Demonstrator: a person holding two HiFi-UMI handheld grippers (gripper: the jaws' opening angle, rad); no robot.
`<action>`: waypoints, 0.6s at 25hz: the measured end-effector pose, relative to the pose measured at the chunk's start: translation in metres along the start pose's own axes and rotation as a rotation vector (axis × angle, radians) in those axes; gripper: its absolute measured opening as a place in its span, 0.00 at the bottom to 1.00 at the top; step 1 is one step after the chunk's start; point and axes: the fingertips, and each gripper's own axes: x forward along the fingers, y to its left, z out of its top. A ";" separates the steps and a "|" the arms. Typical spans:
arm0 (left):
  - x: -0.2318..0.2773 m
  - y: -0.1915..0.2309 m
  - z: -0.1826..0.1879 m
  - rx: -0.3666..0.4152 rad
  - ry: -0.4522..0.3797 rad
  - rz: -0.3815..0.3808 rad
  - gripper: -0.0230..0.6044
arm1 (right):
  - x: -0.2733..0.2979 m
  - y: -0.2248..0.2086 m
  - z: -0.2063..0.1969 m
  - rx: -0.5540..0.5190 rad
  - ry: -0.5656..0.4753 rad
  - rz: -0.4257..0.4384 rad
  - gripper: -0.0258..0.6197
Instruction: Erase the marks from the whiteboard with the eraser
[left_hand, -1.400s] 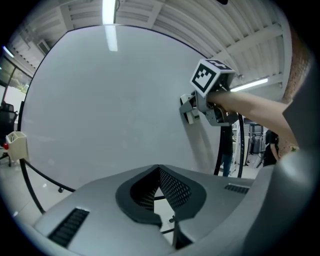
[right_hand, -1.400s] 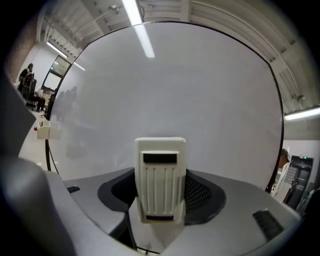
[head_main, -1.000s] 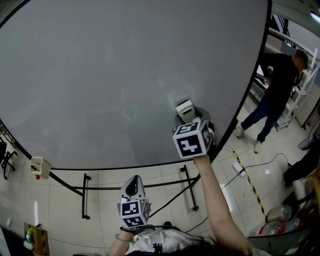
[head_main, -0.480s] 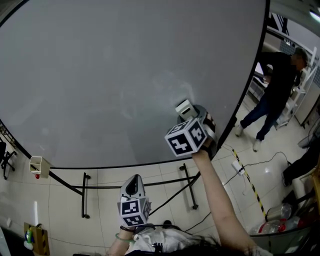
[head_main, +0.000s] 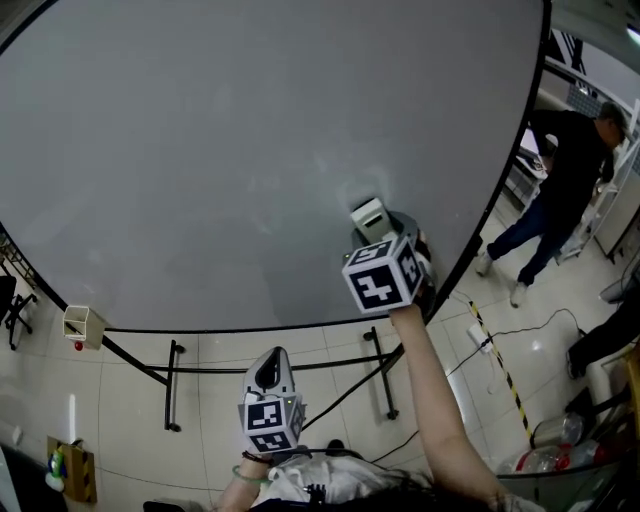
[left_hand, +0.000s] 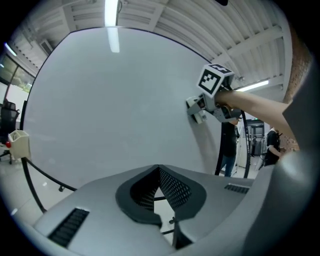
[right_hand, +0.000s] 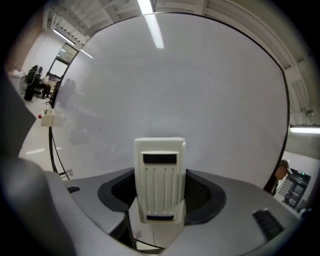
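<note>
The large whiteboard (head_main: 220, 150) fills most of the head view, and only faint smudges show on it near the eraser. A white eraser (head_main: 369, 219) is pressed flat on the board at its lower right, with my right gripper (head_main: 377, 232) shut on it. In the right gripper view the eraser (right_hand: 160, 180) stands upright between the jaws against the board (right_hand: 190, 90). My left gripper (head_main: 267, 378) hangs low, away from the board, jaws together with nothing in them. From the left gripper view (left_hand: 159, 192) I see the right gripper (left_hand: 202, 107) on the board.
The board stands on a black frame with feet (head_main: 172, 390) on a tiled floor. A small white box (head_main: 78, 324) hangs at the board's lower left edge. A person in dark clothes (head_main: 565, 190) stands by shelves at the right. Cables (head_main: 500, 340) cross the floor.
My right gripper with the eraser swung slightly left and back on the same patch of board. The left gripper stayed put. The person at the right shifted a little.
</note>
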 end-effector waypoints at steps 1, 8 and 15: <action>-0.002 0.006 -0.001 -0.005 0.004 0.012 0.02 | -0.004 -0.013 0.003 0.039 -0.012 -0.017 0.47; 0.000 0.027 0.000 -0.027 0.000 0.054 0.02 | -0.019 -0.006 0.073 0.143 -0.123 -0.032 0.48; 0.003 0.022 -0.003 -0.013 -0.007 0.034 0.02 | 0.027 0.070 -0.057 0.222 0.104 0.121 0.48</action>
